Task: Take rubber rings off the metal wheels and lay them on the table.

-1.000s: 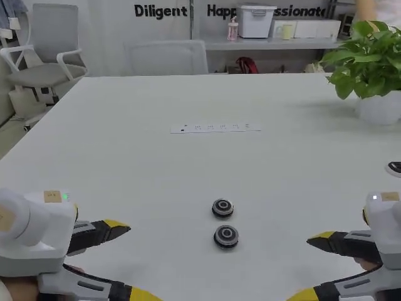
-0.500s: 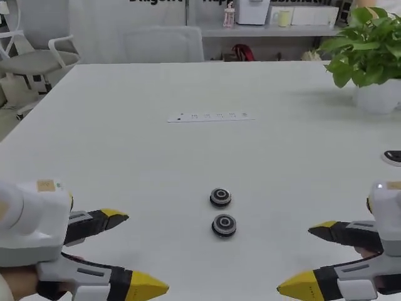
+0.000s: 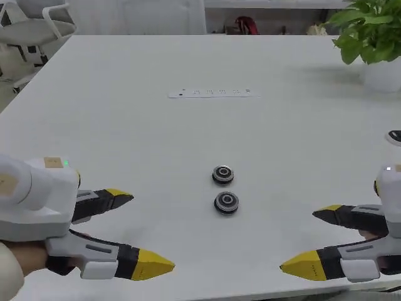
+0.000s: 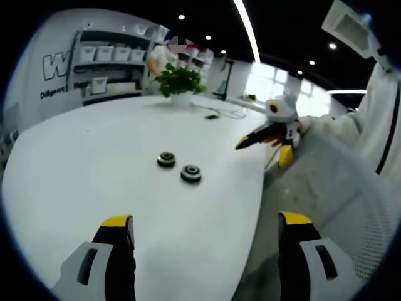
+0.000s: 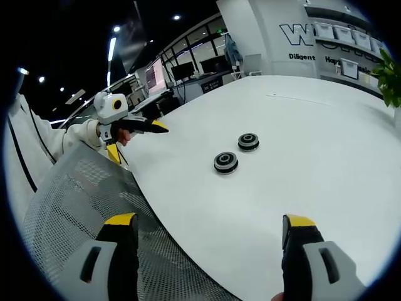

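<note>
- Partly, the potted plant (image 3: 369, 31) and an office chair (image 3: 31, 25) were cut off by the head view's top edge. A dark object (image 3: 395, 136) at the right edge was too cropped to identify.
- A flush socket strip (image 3: 213, 93) sat in the smooth white table (image 3: 125, 125), well beyond the wheels.
- The far wheel (image 3: 222, 175) and near wheel (image 3: 226, 202), small round metal discs, lay just beside each other mid-table, with dark rubber rings (image 3: 216, 202) on their rims.
- The left gripper (image 3: 150, 233) and right gripper (image 3: 297, 241) hovered on either side, their yellow-tipped jaws spread wide and holding nothing.
</note>
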